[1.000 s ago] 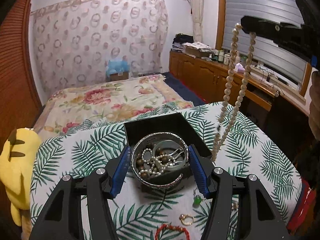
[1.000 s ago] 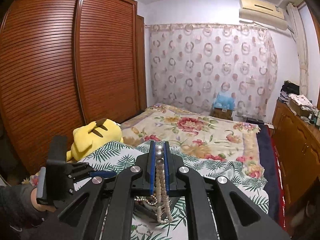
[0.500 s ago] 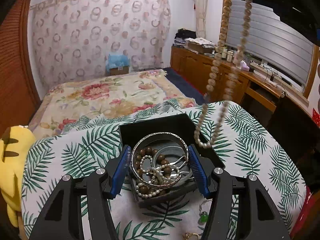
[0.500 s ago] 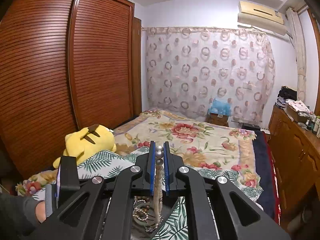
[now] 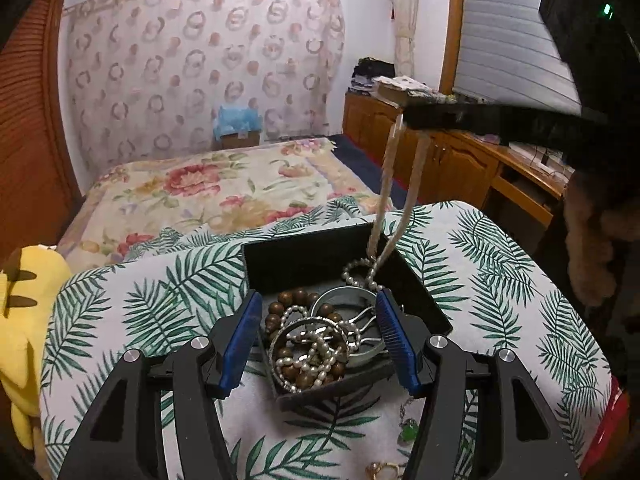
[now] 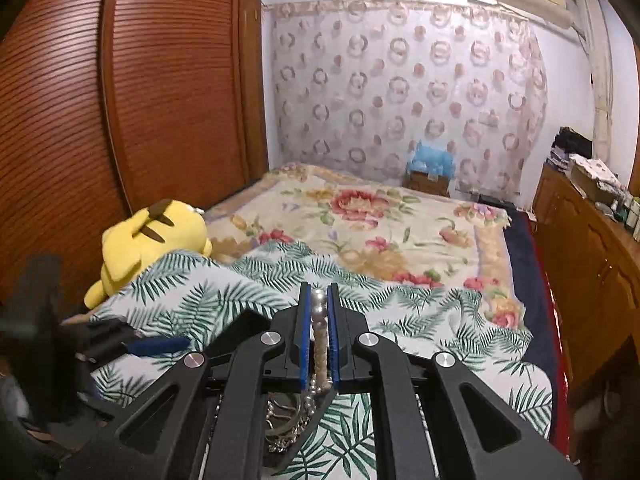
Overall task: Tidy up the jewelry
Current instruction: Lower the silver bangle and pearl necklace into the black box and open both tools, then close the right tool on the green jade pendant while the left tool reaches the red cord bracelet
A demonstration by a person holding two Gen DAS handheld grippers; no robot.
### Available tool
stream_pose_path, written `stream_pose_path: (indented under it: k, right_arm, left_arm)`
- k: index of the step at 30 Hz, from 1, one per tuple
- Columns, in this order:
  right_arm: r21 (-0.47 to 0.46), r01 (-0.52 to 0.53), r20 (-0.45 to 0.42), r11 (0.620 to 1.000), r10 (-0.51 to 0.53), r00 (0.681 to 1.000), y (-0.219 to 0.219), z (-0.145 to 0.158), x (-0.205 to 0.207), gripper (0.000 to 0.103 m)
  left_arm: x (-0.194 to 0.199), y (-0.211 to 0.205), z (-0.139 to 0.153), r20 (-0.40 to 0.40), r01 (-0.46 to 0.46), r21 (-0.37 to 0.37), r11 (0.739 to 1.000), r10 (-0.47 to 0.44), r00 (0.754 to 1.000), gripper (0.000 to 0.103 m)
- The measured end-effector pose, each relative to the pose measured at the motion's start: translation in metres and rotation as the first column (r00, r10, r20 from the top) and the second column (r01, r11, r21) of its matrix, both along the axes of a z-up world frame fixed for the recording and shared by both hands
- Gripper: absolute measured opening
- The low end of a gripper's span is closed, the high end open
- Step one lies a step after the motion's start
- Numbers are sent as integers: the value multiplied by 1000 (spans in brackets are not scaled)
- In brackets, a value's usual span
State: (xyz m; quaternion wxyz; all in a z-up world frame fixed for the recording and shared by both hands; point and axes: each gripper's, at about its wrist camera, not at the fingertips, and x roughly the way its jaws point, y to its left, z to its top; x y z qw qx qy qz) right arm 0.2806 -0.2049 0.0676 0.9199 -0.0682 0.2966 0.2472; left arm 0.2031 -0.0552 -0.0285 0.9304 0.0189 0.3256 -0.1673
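Nearest in my left view, at the bottom of the frame, my left gripper (image 5: 316, 338) stands part open with its blue pads on either side of the black box (image 5: 416, 300). I think they press its walls to steady it while I load it, though the fisheye leaves me unsure whether they truly touch. The box sits on the palm-leaf cloth (image 5: 160, 280) at frame centre, already heaped with a silver bangle (image 5: 280, 344), brown wooden beads (image 5: 286, 300) and a tangle of small pearls. Loose on the cloth at lower right lie a green pendant (image 5: 408, 434) and a gold ring (image 5: 380, 470), not yet put away. In my right view, my right gripper (image 6: 319, 340) is pinched tight on the pearl necklace (image 6: 318, 320), beads showing between the blue pads at lower centre, so the strand hangs as a doubled loop that I can feed straight down. From the left view, that gripper reaches in from the upper right and the blurred strand (image 5: 390, 184) drops to the far right corner of the box, where its bottom loop already rests. A second ago the gripper was higher and the loop hung beside the box, clear of it. Half a second ago it hovered just over the rim. Now it has come down inside, while my left gripper has barely shifted. Beyond are the flowered bed (image 5: 208, 188) and the curtain.
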Motion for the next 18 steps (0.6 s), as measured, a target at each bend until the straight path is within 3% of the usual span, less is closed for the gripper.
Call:
stream_pose_path:
  k: [9,11,18]
  right_arm:
    - [25,-50,-23,998,50,998,-2,-14,-31,10]
    - [26,-73,-34,997,74,997,-2,-22,-47,10]
    - [39,-126,-102,991,129,986,4,-55,-83,10]
  left_arm:
    - [-32,14,5,6,11,1,1000,-11,1000,59]
    - [-42,17,2,4,16,3,1000,-16,1000,65]
    - [-61,26,-18,-22,-10,25,1000,10,1000,68]
